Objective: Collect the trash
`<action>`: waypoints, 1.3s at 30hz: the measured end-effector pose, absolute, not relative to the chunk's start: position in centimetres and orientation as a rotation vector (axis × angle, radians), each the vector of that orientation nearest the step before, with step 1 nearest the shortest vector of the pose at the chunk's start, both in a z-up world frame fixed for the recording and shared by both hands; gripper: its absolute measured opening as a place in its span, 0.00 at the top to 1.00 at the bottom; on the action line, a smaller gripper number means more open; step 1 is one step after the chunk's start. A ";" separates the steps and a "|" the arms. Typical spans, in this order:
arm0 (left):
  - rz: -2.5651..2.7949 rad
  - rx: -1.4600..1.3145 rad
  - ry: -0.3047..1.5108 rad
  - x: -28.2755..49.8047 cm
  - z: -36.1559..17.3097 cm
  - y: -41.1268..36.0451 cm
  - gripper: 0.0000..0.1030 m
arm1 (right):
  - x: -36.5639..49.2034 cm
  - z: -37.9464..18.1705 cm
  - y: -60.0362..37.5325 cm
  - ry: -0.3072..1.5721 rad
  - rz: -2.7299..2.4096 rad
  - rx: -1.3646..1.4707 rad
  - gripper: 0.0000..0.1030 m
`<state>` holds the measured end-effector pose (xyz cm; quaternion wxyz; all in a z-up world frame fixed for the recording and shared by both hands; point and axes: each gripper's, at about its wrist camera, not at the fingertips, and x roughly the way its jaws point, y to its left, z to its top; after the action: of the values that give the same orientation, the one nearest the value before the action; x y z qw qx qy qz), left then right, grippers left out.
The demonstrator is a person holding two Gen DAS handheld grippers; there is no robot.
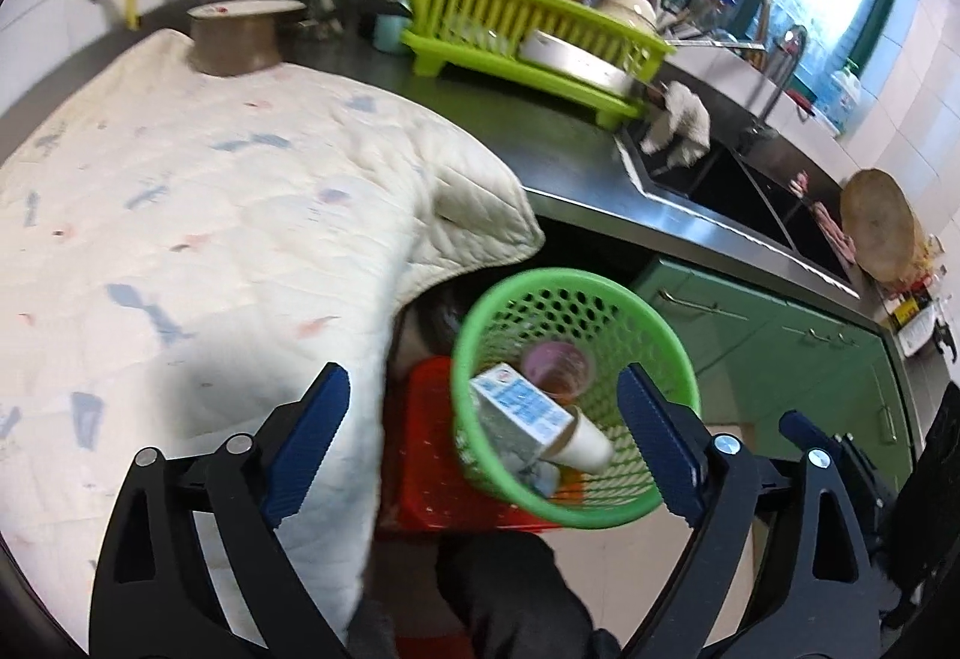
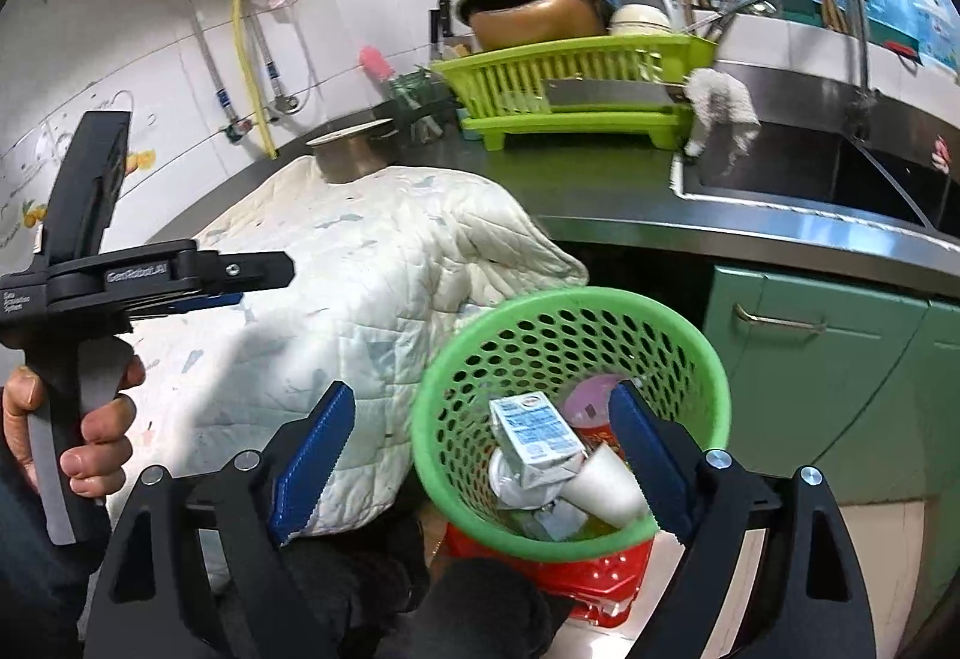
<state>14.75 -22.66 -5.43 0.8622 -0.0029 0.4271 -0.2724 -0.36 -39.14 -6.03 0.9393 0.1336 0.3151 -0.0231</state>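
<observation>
I am hovering both wide-open, empty grippers, left gripper (image 1: 483, 443) and right gripper (image 2: 480, 455), over the green basket (image 2: 690, 347) already holding a carton (image 2: 534, 434) and cups, probably next seeking further trash.

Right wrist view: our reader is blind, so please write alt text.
A green basket holds a carton, a white cup and other trash, framed by the open right gripper. A quilt lies left; the left gripper is beyond.
</observation>
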 end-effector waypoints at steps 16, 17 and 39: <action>-0.281 0.052 0.701 12.8 -2.1 -10.9 0.05 | 4.3 -3.2 -32.4 0.623 0.100 0.187 0.16; -0.271 0.051 0.694 12.6 -1.9 -10.5 0.05 | 4.7 -3.1 -32.1 0.622 0.108 0.182 0.16; -0.086 0.023 0.587 9.0 -1.3 -2.9 0.05 | 6.9 -2.1 -26.5 0.609 0.171 0.123 0.12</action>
<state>8.98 -2.88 -1.32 0.9563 0.0115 0.2891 -0.0423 6.86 -26.54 -2.12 0.9485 0.0604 0.2994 0.0841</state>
